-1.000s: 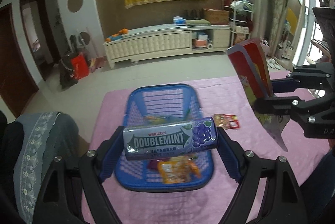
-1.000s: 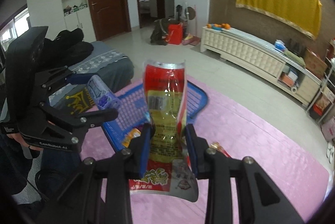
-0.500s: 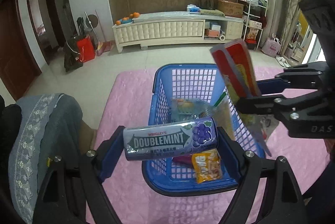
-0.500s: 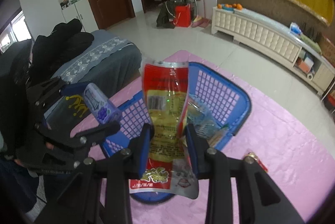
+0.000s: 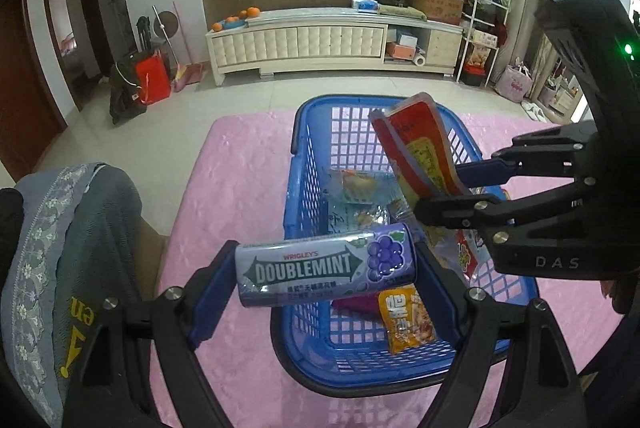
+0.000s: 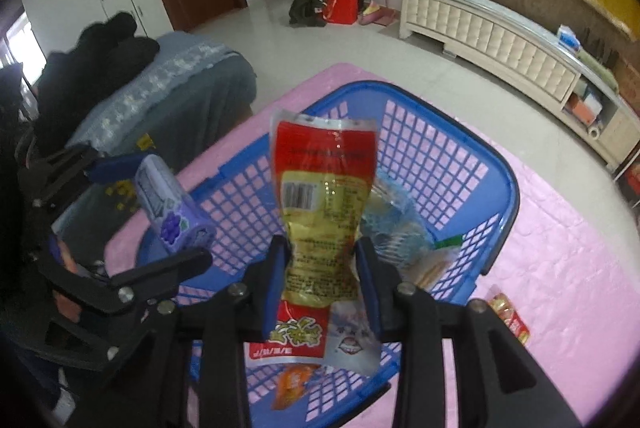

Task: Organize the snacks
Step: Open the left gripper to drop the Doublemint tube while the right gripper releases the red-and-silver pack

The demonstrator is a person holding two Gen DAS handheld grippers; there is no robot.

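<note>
Left jaws: the left gripper [image 5: 326, 270] is clamped end to end on a purple Doublemint gum tube [image 5: 325, 270], which lies crosswise between the blue pads and looks level.
Right jaws: the right gripper [image 6: 322, 268] is pinching a red and yellow snack pouch [image 6: 324, 212] at its waist; the pads crease the film inward, the top stands upright above them and the bottom hangs free below.
Where the snacks are: both held items hover over the blue basket [image 5: 310, 164], the gum near its front-left corner, the pouch over its middle.
Already in the basket: an orange packet [image 5: 406, 320] lies near the front wall, and a clear wrapped item [image 5: 354, 184] sits further back, with other wrappers I cannot tell apart.
Still outside: a small red packet [image 6: 508, 312] lies on the pink table [image 5: 232, 188] cover just beside the basket's right side.
Step in hand: judged as the drop, both items poised to go in.
Risk, gum: it sits close over the basket's corner rim; let go from here it could strike the rim and roll off onto the table cover.
Risk, pouch: slick, limp film may cling to one pad or slide out sideways.
Risk, crowding: the two grippers are close together over one basket; opening wide at once could knock one against the other or nudge the light basket.
</note>
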